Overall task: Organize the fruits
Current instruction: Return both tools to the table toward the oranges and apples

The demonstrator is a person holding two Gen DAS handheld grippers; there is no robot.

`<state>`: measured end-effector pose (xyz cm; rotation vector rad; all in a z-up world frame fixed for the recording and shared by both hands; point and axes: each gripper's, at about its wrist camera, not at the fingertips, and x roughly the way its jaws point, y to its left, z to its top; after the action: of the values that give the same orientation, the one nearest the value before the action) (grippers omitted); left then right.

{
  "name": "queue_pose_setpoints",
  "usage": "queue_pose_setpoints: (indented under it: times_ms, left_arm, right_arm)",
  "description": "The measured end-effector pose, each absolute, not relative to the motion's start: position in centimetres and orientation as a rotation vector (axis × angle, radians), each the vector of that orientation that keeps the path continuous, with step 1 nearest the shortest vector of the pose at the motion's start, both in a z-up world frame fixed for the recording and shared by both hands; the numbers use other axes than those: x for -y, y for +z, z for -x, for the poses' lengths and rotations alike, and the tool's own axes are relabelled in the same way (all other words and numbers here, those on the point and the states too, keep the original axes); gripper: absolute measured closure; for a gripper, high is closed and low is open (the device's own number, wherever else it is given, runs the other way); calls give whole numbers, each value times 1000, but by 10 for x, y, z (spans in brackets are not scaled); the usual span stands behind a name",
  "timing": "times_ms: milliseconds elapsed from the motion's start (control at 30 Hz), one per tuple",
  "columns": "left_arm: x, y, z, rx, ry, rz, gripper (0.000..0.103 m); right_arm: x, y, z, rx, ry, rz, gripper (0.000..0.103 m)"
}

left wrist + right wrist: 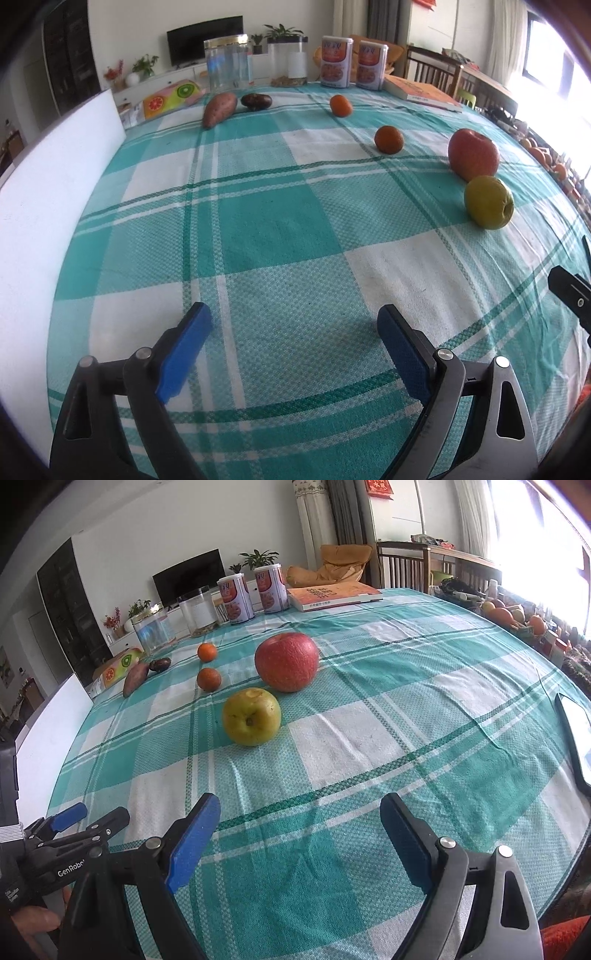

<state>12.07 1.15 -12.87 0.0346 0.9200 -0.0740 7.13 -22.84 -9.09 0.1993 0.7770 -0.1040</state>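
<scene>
right tool [299, 812] apart (empty) | yellow apple [251, 716] ahead | left tool [295, 325] apart

Both views are brightly lit by daylight from a window [535, 546] on the right, which is blown out to white. Soft shadows are cast leftward on the worktop [295, 229]. Edges are bent and darkened by fisheye distortion.

- I'm in a home living-dining room: television [205, 38] on a white sideboard [162, 75], potted plants [282, 33].
- Checked tablecloth [258, 229], wooden chairs [404, 566], curtains [314, 517].
</scene>
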Motion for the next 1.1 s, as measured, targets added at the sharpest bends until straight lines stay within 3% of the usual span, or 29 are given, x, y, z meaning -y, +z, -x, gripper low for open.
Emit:
queue_pose_setpoints:
  times_ms: [67, 200, 500, 633, 1100]
  left_arm:
    - [-12, -129, -123, -922, -77, -30, 9]
    - [-12, -130, -123, -922, -77, -31, 8]
    - [-12, -129, -123, -922, -77, -31, 8]
    - [-12, -129, -123, -922, -76, -32, 8]
    - [-12, -129, -122, -923, -76, -31, 7]
  right_arm:
    - [235, -84, -66, -748, -201, -181, 15]
    - [253, -75, -68, -730, -348, -151, 2]
    - [314, -102, -124, -880, -383, -120, 2]
    - [332, -113, -121, -893, -376, -245, 2]
    - [330, -119, -127, -931, -389, -228, 0]
